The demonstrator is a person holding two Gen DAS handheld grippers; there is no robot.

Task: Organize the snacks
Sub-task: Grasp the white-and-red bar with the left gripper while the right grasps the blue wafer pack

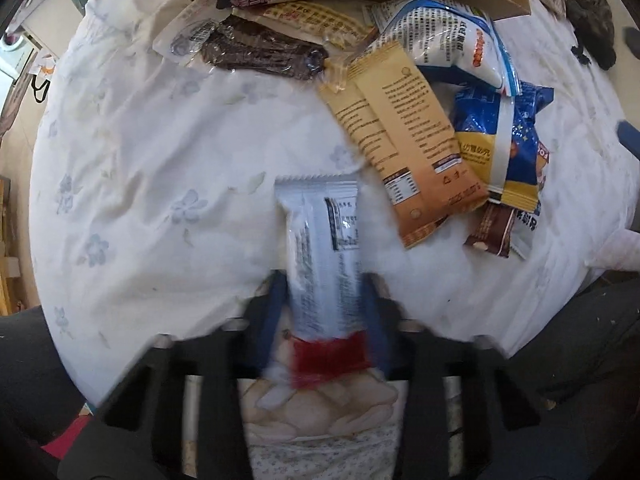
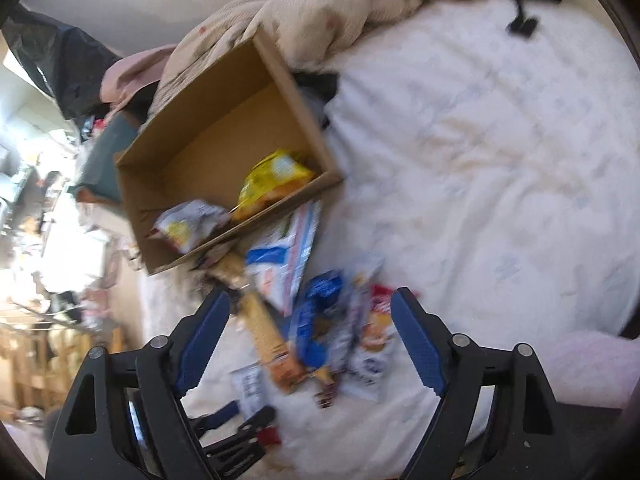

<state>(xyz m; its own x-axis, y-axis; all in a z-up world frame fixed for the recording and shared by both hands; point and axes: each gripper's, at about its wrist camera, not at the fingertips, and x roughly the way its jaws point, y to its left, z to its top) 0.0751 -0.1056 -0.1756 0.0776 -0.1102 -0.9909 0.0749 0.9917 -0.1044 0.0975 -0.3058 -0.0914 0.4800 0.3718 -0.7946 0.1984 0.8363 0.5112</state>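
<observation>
- The step in hand looks like carrying one snack to the cardboard box (image 2: 224, 140): the left tongs (image 1: 326, 312) are clamped on a white snack bar (image 1: 320, 256), held above the bed (image 1: 160, 160).
- Next, the bar would need lifting over the box's near wall and letting go inside, beside the yellow bag (image 2: 276, 178).
- The right tongs (image 2: 310, 336) hang spread wide and empty above the snack pile (image 2: 320, 320), pointing toward the box.

Right gripper (image 2: 310, 308): black angular frame, silver screws, blue ribbed finger pads (image 2: 418, 344). Left gripper (image 1: 324, 280): same black frame, blurred.
</observation>
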